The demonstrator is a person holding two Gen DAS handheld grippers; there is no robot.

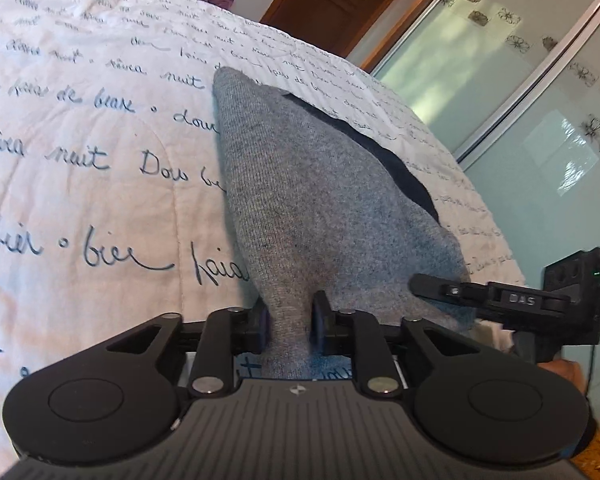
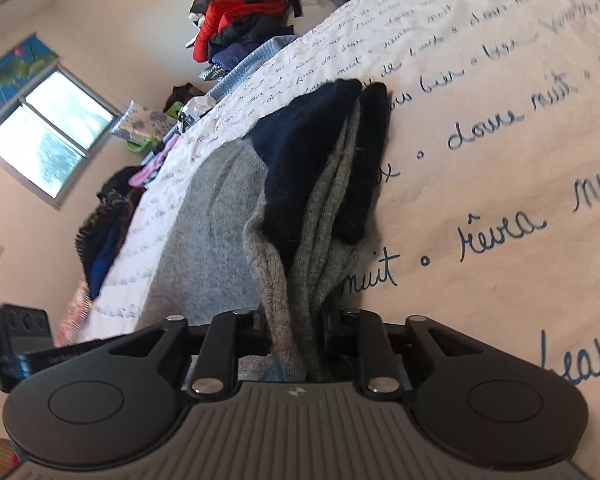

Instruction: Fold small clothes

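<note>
A grey knit garment (image 1: 300, 184) with a dark navy part (image 1: 380, 152) lies on the white quilt (image 1: 100, 152) printed with blue handwriting. My left gripper (image 1: 291, 322) is shut on a bunched grey edge of it, the cloth pulled taut up from the bed. The other gripper's black finger (image 1: 440, 286) shows at the right of this view, at the same garment. In the right wrist view, my right gripper (image 2: 296, 332) is shut on gathered grey folds of the garment (image 2: 312, 232), whose navy cuffs (image 2: 300, 148) hang away over the quilt (image 2: 500, 160).
A heap of red, black and blue clothes (image 2: 240, 28) sits at the bed's far end, with more clothes (image 2: 112, 208) along its edge. A window (image 2: 48, 148) is in the wall beyond. A frosted sliding door (image 1: 520, 100) and a wooden door (image 1: 340, 0) stand past the bed.
</note>
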